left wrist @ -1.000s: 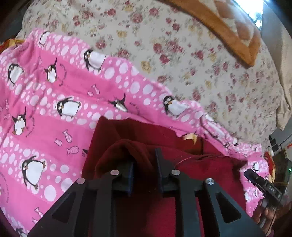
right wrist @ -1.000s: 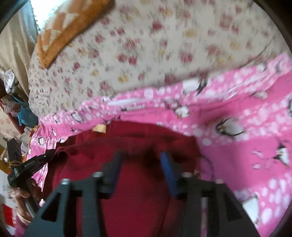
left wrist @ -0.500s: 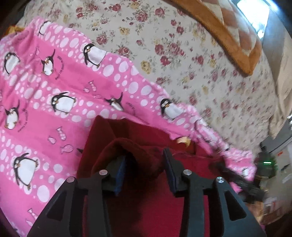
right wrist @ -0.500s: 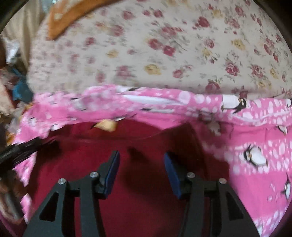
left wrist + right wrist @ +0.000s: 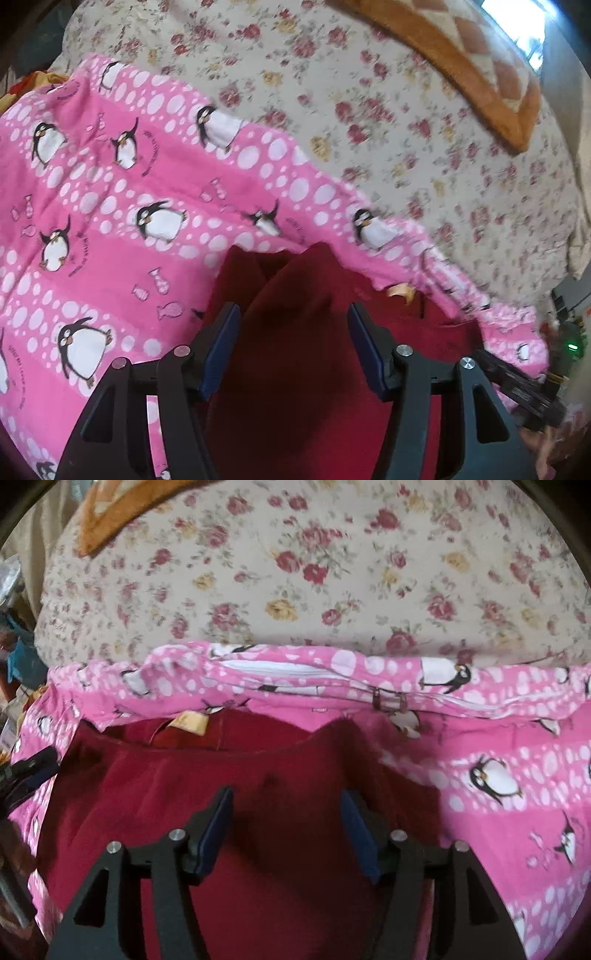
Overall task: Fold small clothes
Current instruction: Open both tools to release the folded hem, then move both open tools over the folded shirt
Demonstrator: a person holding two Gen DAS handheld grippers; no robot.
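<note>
A dark red garment point(image 5: 295, 387) lies on a pink penguin blanket point(image 5: 110, 206), its yellow neck label point(image 5: 400, 291) at the far edge. My left gripper point(image 5: 291, 332) hangs over its left part. The jaws are opening, and a raised fold of red cloth stands loose between the blue pads point(image 5: 221, 343). In the right wrist view the red garment point(image 5: 258, 775) spreads flat with the label point(image 5: 192, 722) at its collar. My right gripper point(image 5: 286, 823) hovers just above it, jaws opening, with only flat cloth beneath them.
A floral bedsheet point(image 5: 369, 110) covers the bed beyond the blanket point(image 5: 498, 775). An orange-bordered quilt point(image 5: 461, 55) lies at the far right. The other gripper shows at the right edge point(image 5: 517, 384) and at the left edge point(image 5: 29, 771). Clutter sits off the bed's side point(image 5: 18, 657).
My left jaws went from shut on a fold of red cloth to wide apart, releasing it. The right jaws widened a little, and the right gripper shifted across the garment.
</note>
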